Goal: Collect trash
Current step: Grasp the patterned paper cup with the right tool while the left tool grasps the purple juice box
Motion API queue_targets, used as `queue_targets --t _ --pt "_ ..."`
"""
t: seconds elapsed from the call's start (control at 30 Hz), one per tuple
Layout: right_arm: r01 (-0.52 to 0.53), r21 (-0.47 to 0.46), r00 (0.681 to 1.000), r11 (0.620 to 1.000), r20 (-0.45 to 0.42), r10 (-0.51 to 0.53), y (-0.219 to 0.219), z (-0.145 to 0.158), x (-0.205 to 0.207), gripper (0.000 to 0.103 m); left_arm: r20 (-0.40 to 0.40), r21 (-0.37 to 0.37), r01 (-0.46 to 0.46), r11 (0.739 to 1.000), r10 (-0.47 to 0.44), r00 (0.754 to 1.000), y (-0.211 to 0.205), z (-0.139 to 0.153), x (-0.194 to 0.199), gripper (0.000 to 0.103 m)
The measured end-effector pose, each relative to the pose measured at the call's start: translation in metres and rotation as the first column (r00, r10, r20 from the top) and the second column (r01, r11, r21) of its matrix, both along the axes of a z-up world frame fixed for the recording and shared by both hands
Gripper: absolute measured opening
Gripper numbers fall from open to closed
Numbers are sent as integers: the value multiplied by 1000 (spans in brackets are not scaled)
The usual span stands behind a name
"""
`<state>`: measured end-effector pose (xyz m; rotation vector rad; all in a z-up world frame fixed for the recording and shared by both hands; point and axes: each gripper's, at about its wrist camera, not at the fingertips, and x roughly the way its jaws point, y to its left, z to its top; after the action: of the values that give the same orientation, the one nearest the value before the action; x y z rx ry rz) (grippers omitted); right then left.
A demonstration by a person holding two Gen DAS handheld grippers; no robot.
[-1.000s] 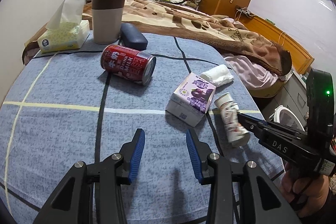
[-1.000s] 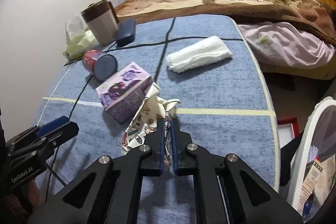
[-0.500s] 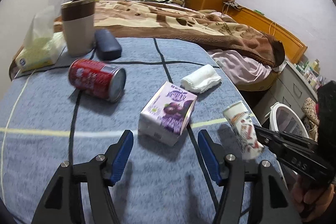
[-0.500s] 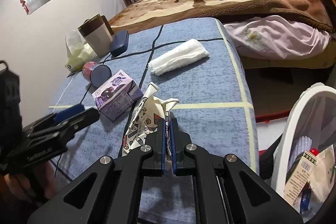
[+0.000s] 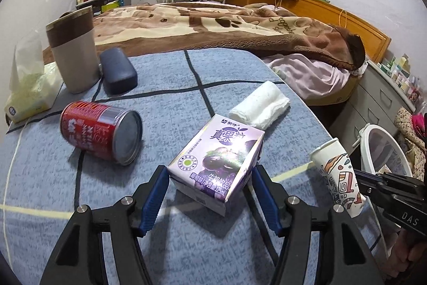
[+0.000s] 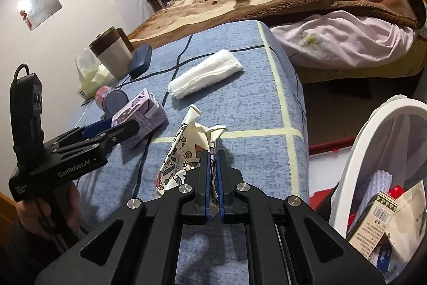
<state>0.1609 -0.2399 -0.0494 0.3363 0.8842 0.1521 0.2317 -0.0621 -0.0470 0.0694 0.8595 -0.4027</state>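
A purple milk carton (image 5: 218, 159) lies on the blue-clothed table (image 5: 186, 245). My left gripper (image 5: 208, 178) is open and straddles it, one blue pad close to each side; I cannot tell whether they touch. In the right wrist view the same carton (image 6: 138, 114) sits at the left gripper's fingers (image 6: 106, 127). My right gripper (image 6: 212, 165) is shut on a crushed patterned paper cup (image 6: 184, 151), held above the table's right edge. The cup (image 5: 336, 178) also shows at the right of the left wrist view. A red can (image 5: 98, 135) lies on its side to the left. A white tissue roll (image 5: 261, 109) lies behind the carton.
A white bin (image 6: 373, 130) holding several pieces of packaging stands on the floor right of the table. A beige mug (image 5: 74, 50), a dark glasses case (image 5: 117, 71) and a tissue pack (image 5: 29, 90) sit at the table's far left. A bed lies beyond.
My left gripper has opened wider and moved forward and right until the purple carton sits between its fingers. My right gripper has carried the paper cup right, toward the bin.
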Motion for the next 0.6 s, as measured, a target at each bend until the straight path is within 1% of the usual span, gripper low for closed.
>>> queue_targets --t 0.17,0.2,0.23,0.3,0.4,0.47,0.5,0.53,0.57,0.6 --pt "5 3 1000 1000 -1 -5 -3 -1 -2 5 7 -18 36 999 -36 999 1 4 5 64" --pt "7 3 1000 1000 0 -7 -4 -1 -2 5 11 -7 53 999 -53 999 0 4 6 66" --pt "8 5 1000 1000 0 -8 -4 -1 -1 5 13 4 63 998 -63 998 -1 3 7 72" --pt "9 9 1000 1000 -1 -9 -6 -3 -1 5 10 13 82 997 -82 997 -3 1 11 74" --pt "10 12 1000 1000 -1 -10 -7 -4 -1 5 -10 5 90 996 -90 996 -5 -4 17 74" --pt "10 12 1000 1000 -1 -10 -7 -4 -1 5 -33 -13 93 996 -93 995 -7 -8 20 74" --pt "10 12 1000 1000 -1 -10 -8 -4 -1 5 -47 -24 92 995 -93 995 -8 -10 22 72" --pt "11 13 1000 1000 -1 -11 -8 -4 -1 5 -62 -38 93 995 -95 994 -9 -12 23 67" --pt "13 14 1000 1000 -2 -13 -9 -4 -2 4 -77 -42 86 995 -89 993 -10 -14 23 67" --pt "14 13 1000 1000 -2 -14 -10 -3 -2 5 -75 -38 80 996 -83 994 -10 -13 23 67"
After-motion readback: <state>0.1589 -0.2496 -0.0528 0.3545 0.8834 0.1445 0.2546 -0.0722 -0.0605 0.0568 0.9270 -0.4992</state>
